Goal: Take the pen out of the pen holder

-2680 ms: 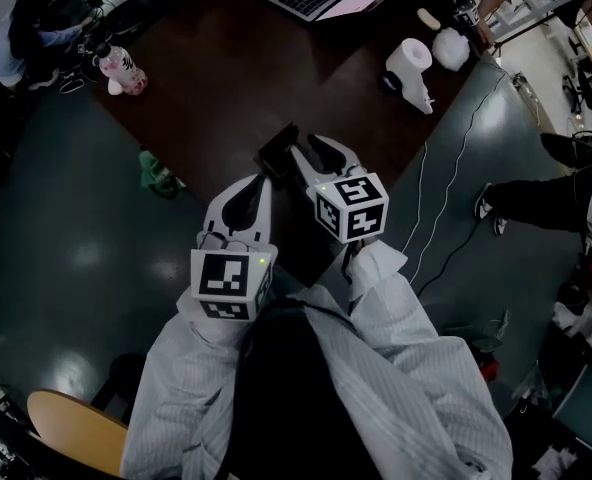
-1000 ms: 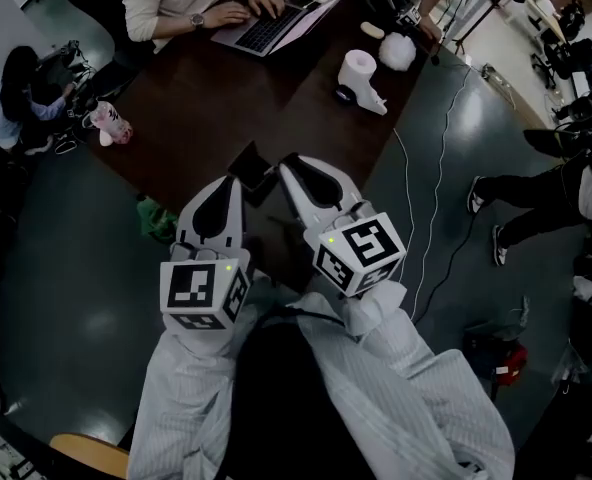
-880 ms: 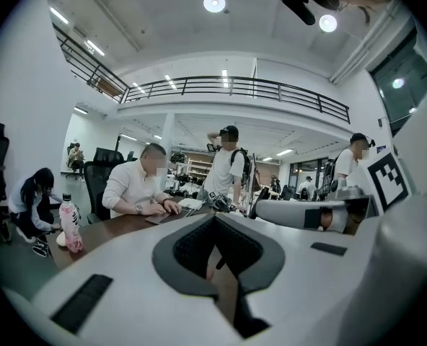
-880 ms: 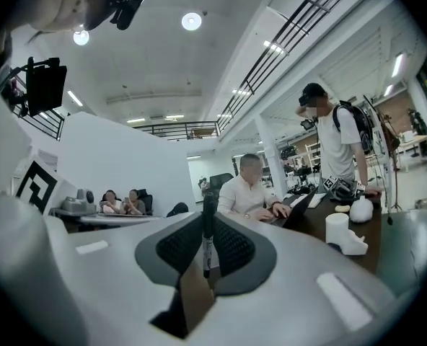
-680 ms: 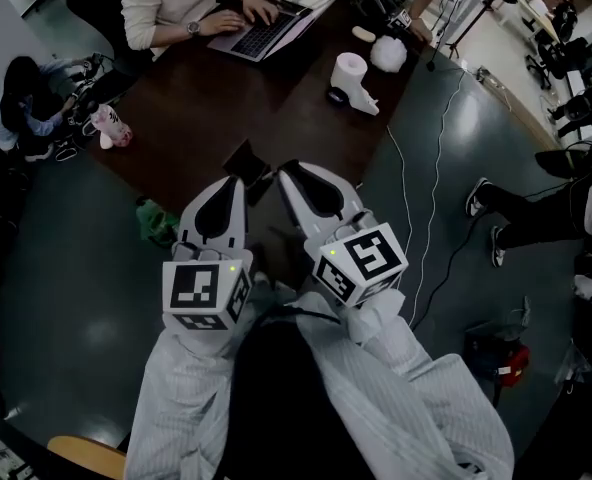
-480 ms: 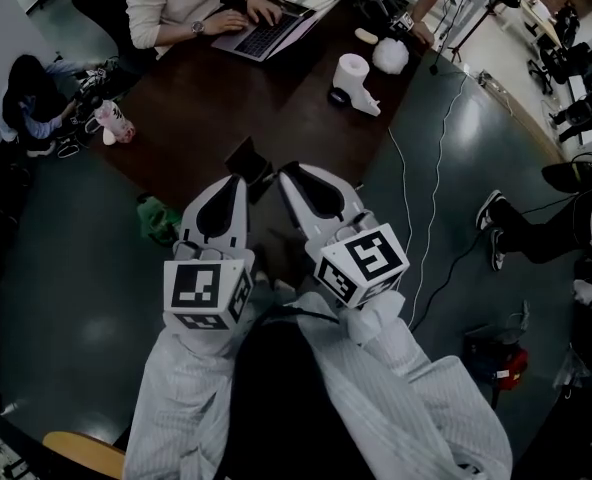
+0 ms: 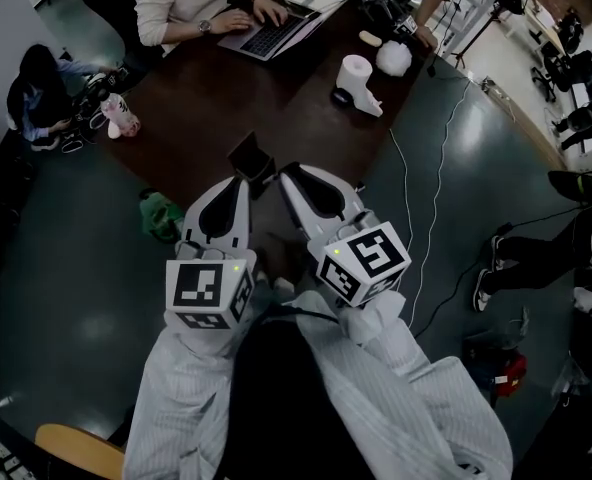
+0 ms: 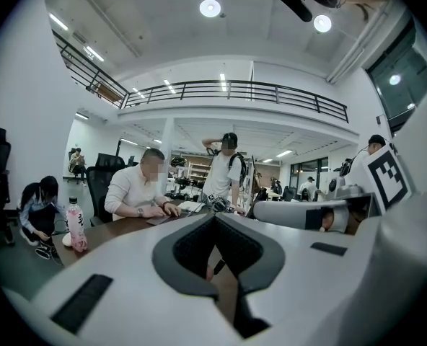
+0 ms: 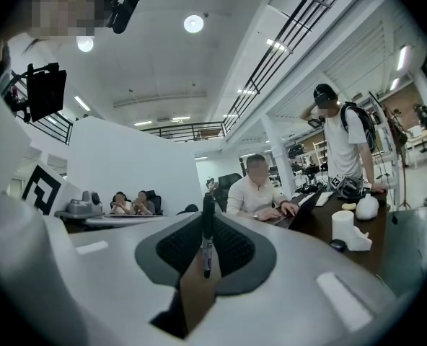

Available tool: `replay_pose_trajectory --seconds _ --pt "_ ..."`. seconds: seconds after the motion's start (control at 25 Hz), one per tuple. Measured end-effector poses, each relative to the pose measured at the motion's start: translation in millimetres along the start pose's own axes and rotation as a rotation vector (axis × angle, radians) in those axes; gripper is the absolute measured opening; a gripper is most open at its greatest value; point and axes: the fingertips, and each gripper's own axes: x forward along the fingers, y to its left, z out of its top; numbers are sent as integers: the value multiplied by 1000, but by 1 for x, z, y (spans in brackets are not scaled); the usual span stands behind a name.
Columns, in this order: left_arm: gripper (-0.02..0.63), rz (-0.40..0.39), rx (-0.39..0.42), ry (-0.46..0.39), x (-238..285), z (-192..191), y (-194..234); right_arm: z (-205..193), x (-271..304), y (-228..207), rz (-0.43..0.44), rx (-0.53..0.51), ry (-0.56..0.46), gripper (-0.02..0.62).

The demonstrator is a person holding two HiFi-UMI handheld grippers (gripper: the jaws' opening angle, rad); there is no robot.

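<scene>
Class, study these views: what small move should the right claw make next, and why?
Probably keep the right claw shut and draw it slightly away from the black pen holder. The pen stands upright, pinched between its jaws, lower end seemingly free, yet the head view shows the holder close beside the claw tips.

Left gripper (image 7: 241,182) and right gripper (image 7: 287,170): matt white plastic, black textured pads (image 9: 235,254). Table (image 7: 206,98): glossy dark wood. Floor (image 7: 66,268): polished. Sleeves (image 7: 416,398): striped cloth.
</scene>
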Motion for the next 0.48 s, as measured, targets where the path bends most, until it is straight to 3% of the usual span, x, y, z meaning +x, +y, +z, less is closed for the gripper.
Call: replay_pose_trajectory --seconds 0.48 --pt "4 4 13 -8 -2 2 -5 -5 -1 4 25 1 13 47"
